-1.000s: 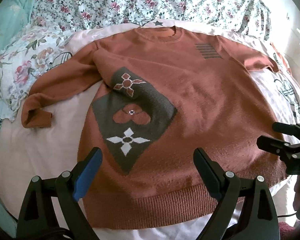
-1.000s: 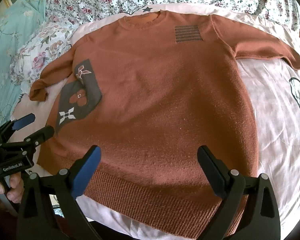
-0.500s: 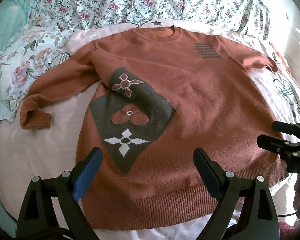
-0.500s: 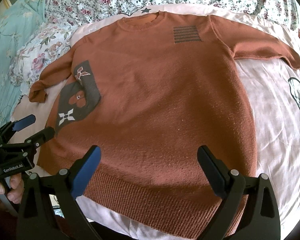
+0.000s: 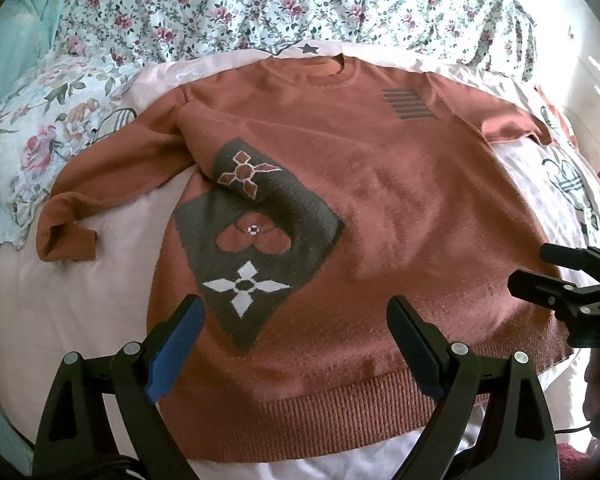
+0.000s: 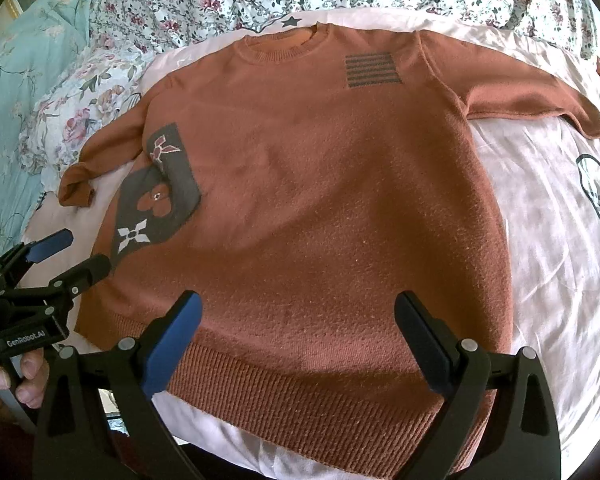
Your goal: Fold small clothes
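Here the rust-orange knitted sweater (image 5: 380, 208) lies flat on the bed, its ribbed hem nearest me, collar farthest; my left gripper (image 5: 292, 344) and right gripper (image 6: 298, 340) hover spread above that hem.

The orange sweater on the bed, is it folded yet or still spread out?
Spread out. The sweater lies flat, front up, both sleeves out sideways, hem unfolded.

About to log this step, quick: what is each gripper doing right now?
Left gripper: open, holding nothing, above the sweater hem.
Right gripper: open, holding nothing, above the hem too.
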Demonstrator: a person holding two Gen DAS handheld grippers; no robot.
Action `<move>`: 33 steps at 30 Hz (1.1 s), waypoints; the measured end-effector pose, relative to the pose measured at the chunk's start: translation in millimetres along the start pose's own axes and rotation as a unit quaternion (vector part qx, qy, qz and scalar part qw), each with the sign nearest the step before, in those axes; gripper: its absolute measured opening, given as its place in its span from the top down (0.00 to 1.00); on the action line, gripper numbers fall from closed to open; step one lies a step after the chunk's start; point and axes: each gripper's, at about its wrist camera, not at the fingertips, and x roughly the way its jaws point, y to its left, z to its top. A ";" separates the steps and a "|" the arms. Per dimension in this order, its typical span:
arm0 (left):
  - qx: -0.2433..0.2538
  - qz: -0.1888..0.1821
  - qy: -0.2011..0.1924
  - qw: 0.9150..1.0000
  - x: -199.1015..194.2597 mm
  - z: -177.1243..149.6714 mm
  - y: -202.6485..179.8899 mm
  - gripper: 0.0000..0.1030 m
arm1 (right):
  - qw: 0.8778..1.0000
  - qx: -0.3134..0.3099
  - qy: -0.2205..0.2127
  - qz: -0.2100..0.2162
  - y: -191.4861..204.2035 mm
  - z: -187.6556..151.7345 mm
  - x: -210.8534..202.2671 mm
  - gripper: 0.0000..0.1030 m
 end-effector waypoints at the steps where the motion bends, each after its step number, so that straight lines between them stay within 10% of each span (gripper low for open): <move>1: 0.000 0.000 0.000 1.000 0.0 0.0 0.0 0.10 | 1.000 0.000 -0.001 0.000 0.2 1.4 0.9 0.06; 33: -0.002 -0.004 -0.018 1.000 0.1 -0.3 -7.6 0.10 | 1.000 0.006 -0.004 0.000 -1.9 3.4 -3.0 0.06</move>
